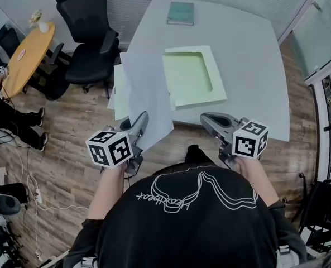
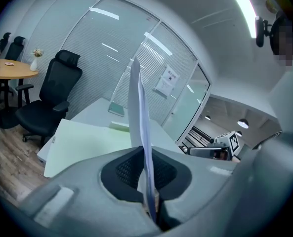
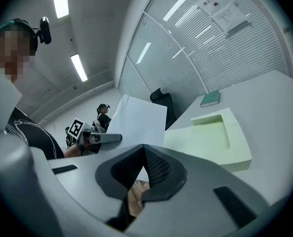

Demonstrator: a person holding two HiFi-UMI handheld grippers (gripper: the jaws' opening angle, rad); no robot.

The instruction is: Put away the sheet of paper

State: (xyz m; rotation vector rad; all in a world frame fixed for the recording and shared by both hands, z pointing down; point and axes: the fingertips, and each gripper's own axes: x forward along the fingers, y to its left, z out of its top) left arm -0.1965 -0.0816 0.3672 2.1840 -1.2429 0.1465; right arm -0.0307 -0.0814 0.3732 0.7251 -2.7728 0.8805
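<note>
Chair (image 1: 87, 32): black, stood off the left edge of the table (image 1: 254, 66), apart from it.
Left gripper (image 1: 140, 121): hung just off the table's near left edge, clenched on the bottom edge of the paper (image 1: 145, 94).
Paper: a white sheet, pinched between the left jaws and standing nearly upright, rising over the table's near left part.
Panel (image 1: 118, 96): pale green, lay flat at the table's left edge, partly behind the sheet.
Tray (image 1: 220, 77): pale green with a sunken rectangle, lay flat on the table, left of its middle.
Book (image 1: 180, 13): teal, lay flat at the table's far edge.
Right gripper (image 1: 207, 119): hung just off the table's near edge, jaws together with nothing between them.
</note>
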